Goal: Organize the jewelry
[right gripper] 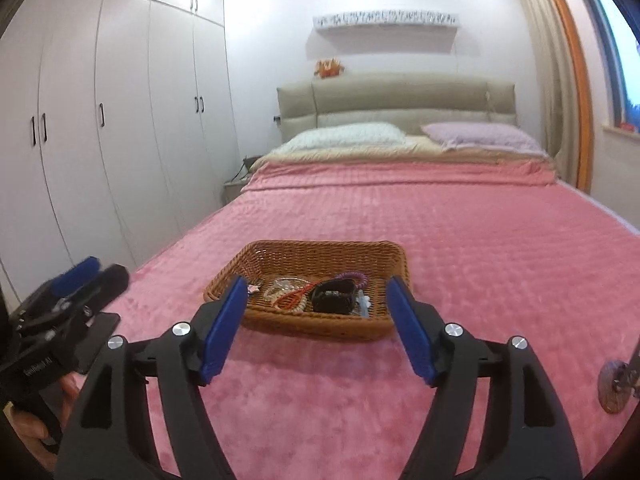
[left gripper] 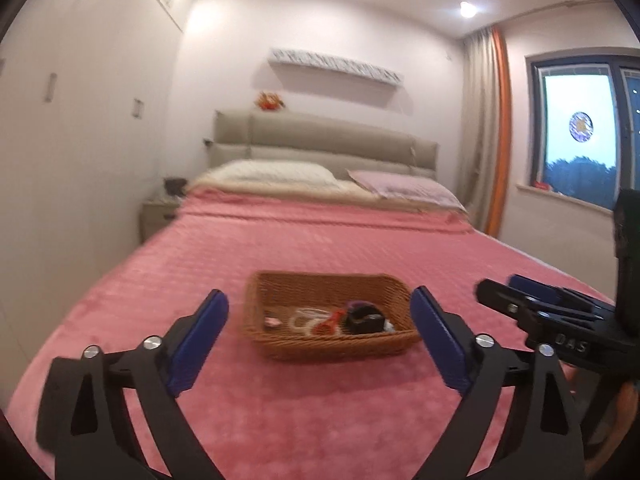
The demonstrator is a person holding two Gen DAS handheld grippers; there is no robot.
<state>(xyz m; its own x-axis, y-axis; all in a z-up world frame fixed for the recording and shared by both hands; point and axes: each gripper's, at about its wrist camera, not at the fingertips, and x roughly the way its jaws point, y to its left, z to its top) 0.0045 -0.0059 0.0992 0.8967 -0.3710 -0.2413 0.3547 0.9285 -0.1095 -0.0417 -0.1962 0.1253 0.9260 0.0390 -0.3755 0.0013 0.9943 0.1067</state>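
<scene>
A: Left wrist view: wicker basket (left gripper: 276,344) resting on the pink bedspread (left gripper: 320,240), toward the foot edge of the bed, well short of the pillows.

B: Contents?

A: Heaped toward the near right corner of the basket. White bead bracelet (left gripper: 306,318), something red (left gripper: 330,322) just beside it, black box-like item (left gripper: 362,318) touching the near wall, purple coil (left gripper: 358,304) behind that. Small pink piece (left gripper: 274,322) lying apart, nearer the left wall. Far half of the basket bare.

B: Same from the right wrist view?

A: Same basket (right gripper: 320,250), same heap. Red tassel-like piece (right gripper: 298,294) draped over pale beads (right gripper: 286,286), black item (right gripper: 334,298) in the middle, purple spiral band (right gripper: 354,278) against it, tiny pink star shape (right gripper: 253,289) at the left wall. Something pale at the right of the black item, too small to name.

B: Grippers?

A: Left gripper (left gripper: 320,340) spread wide, nothing between the blue pads (left gripper: 198,344), hovering short of the basket. Right gripper (right gripper: 318,328) likewise parted and empty, also short of the near rim. No contact with the basket or jewelry.
</scene>
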